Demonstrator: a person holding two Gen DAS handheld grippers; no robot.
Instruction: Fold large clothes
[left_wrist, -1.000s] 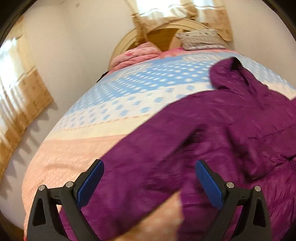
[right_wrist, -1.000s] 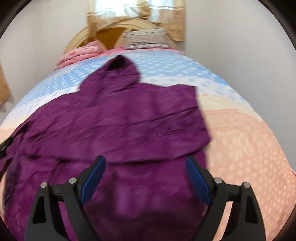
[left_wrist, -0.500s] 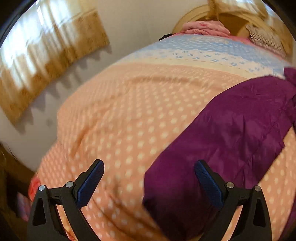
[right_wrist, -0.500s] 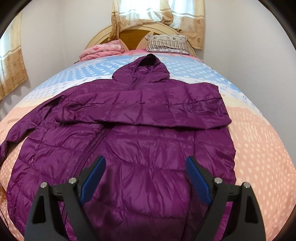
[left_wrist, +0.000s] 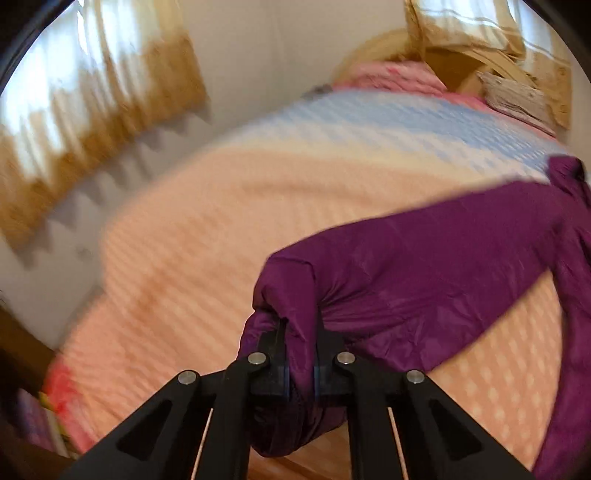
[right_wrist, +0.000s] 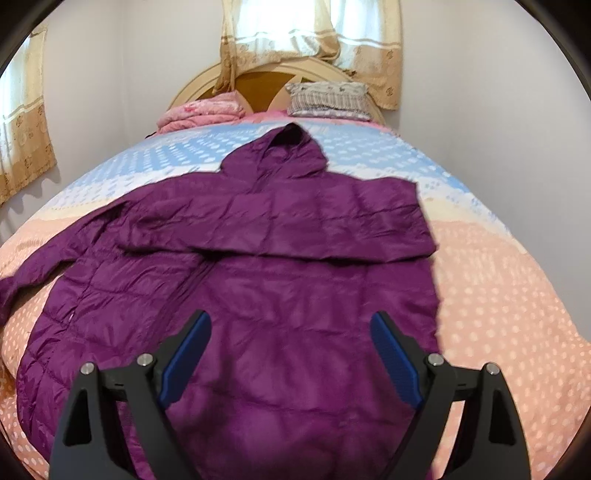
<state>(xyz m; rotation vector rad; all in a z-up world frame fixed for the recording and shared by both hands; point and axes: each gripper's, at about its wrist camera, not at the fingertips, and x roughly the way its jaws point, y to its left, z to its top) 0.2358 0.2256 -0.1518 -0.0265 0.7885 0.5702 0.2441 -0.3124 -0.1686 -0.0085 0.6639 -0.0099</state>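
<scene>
A purple hooded puffer jacket is lying front-up across the bed, hood pointing toward the headboard. Its right-hand sleeve is lying folded across the chest, while the other sleeve is stretching out to the side over the bedspread. The cuff end of that outstretched sleeve is sitting bunched between the fingers of the left gripper, whose jaws are closing narrowly on it, the fabric bulging out above and below the pads. The right gripper is hanging over the lower front of the jacket with its jaws standing wide, nothing caught between them; the blue ribbed pads are showing clear of the fabric.

The jacket shell is looking thin, glossy and crinkled, with horizontal quilted channels and a zip line running down the middle. The bedspread beneath is showing bands of peach, cream and pale blue, all sprinkled with light dots. At the head of the bed a folded pink quilt and a striped pillow are resting against the curved, cream-edged wooden headboard. Beige patterned curtains are hanging behind, light coming through them.
</scene>
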